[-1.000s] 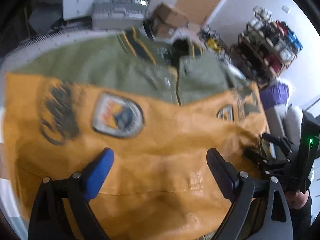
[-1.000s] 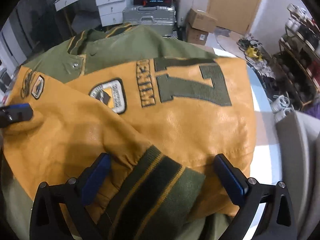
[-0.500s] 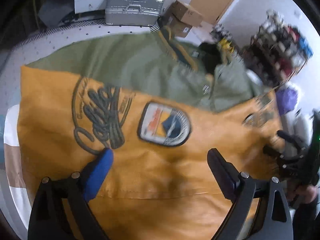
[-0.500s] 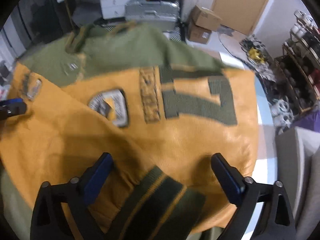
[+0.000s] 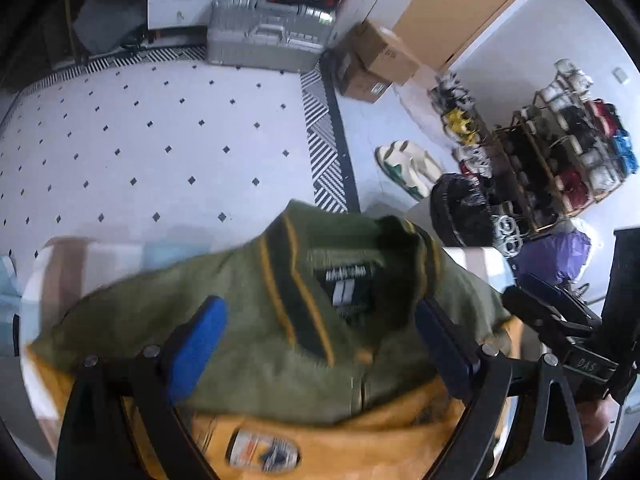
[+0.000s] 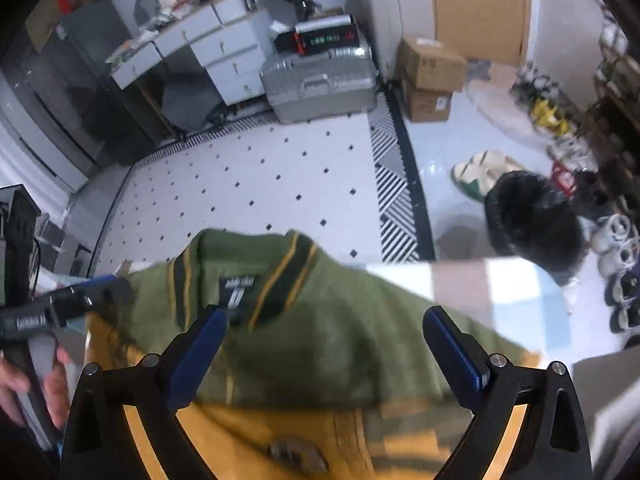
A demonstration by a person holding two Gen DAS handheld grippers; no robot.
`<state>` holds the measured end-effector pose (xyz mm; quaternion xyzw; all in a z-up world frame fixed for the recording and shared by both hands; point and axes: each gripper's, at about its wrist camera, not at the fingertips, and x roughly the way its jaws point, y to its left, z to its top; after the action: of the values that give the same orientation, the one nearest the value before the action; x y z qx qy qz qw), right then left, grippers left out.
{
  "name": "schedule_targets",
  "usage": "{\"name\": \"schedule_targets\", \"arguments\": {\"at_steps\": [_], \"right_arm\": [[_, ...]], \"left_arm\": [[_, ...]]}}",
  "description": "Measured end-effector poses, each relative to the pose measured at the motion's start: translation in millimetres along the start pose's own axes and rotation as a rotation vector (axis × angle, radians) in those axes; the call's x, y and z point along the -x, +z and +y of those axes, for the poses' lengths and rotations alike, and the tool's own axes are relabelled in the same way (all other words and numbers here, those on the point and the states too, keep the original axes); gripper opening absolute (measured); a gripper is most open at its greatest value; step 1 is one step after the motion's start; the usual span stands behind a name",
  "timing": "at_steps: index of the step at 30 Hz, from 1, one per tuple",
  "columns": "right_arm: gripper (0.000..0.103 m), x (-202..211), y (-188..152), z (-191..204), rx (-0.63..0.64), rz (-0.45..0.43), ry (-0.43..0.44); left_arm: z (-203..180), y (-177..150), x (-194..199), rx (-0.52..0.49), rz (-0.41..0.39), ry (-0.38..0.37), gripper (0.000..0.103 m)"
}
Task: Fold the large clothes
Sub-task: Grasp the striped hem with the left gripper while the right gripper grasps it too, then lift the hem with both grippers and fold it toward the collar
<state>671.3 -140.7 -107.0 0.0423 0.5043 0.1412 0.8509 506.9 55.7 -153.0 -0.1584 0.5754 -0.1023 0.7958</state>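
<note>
A green and mustard-yellow varsity jacket [image 5: 280,340] lies on the table, its striped collar [image 5: 296,280] and black neck label pointing away from me. Yellow sleeves with patches [image 5: 264,456] are folded across the front. My left gripper [image 5: 320,344] is open and empty, hovering over the collar area. My right gripper [image 6: 324,348] is open and empty, above the green shoulder part of the jacket [image 6: 340,340]. The right gripper shows at the right edge of the left wrist view [image 5: 552,312]. The left gripper shows at the left edge of the right wrist view [image 6: 84,292].
The table's pale checked cloth [image 6: 500,292] ends just beyond the collar. Beyond it are a dotted white floor [image 5: 160,140], a silver suitcase [image 5: 272,40], cardboard boxes [image 5: 380,60], a black bin [image 6: 532,216] and shoe racks [image 5: 568,140].
Both grippers have moved forward and tilted up, from over the yellow sleeves to over the green collar area. The floor beyond the table has come into view. Both stay open.
</note>
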Motion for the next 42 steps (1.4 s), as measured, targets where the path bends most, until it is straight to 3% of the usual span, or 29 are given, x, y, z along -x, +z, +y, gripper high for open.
{"name": "schedule_targets", "arguments": {"at_steps": [4,8,11,13,14,15,18,21,27,34,38,42], "right_arm": [[0.096,-63.8,22.0,4.1,0.011,0.110,-0.026],[0.064,-97.6,22.7,7.6,0.062,0.165,-0.017],[0.054,-106.4,18.4,10.2,0.109,0.157,-0.049],[0.034,-103.4,15.6,12.5,0.120,0.135,-0.044],[0.027,-100.9,14.0,14.5,0.128,0.131,-0.036],[0.023,-97.8,12.0,18.0,0.150,0.120,-0.040],[0.018,-78.8,1.0,29.5,0.225,0.078,-0.059],[0.018,-44.6,-10.9,42.3,0.265,-0.006,-0.053],[0.018,42.9,-52.0,71.3,0.324,-0.170,-0.022],[0.018,129.3,-143.2,80.2,0.316,-0.327,0.045],[0.018,146.3,-202.3,73.4,0.299,-0.335,0.093],[0.018,144.1,-253.1,60.0,0.240,-0.280,0.143]], "left_arm": [[-2.1,14.9,-36.2,-0.061,0.041,0.038,0.092],[8.3,17.6,-45.4,-0.084,-0.011,0.043,0.088],[12.1,18.1,-42.3,-0.121,-0.021,0.104,0.040],[17.7,16.8,-36.4,-0.125,-0.018,0.108,0.024],[24.5,15.1,-29.2,-0.102,-0.019,0.076,0.011],[27.4,14.2,-25.0,-0.088,-0.019,0.054,0.007],[32.1,6.9,-6.9,-0.069,-0.019,-0.002,0.004],[24.3,-8.2,22.9,-0.095,-0.071,-0.030,0.004],[22.0,-39.9,80.1,-0.080,-0.150,-0.075,0.003],[24.0,-118.4,140.1,-0.122,-0.227,-0.159,0.003],[28.6,-172.6,154.7,-0.107,-0.249,-0.226,0.003],[35.5,-208.0,152.8,-0.069,-0.254,-0.278,0.003]]}}
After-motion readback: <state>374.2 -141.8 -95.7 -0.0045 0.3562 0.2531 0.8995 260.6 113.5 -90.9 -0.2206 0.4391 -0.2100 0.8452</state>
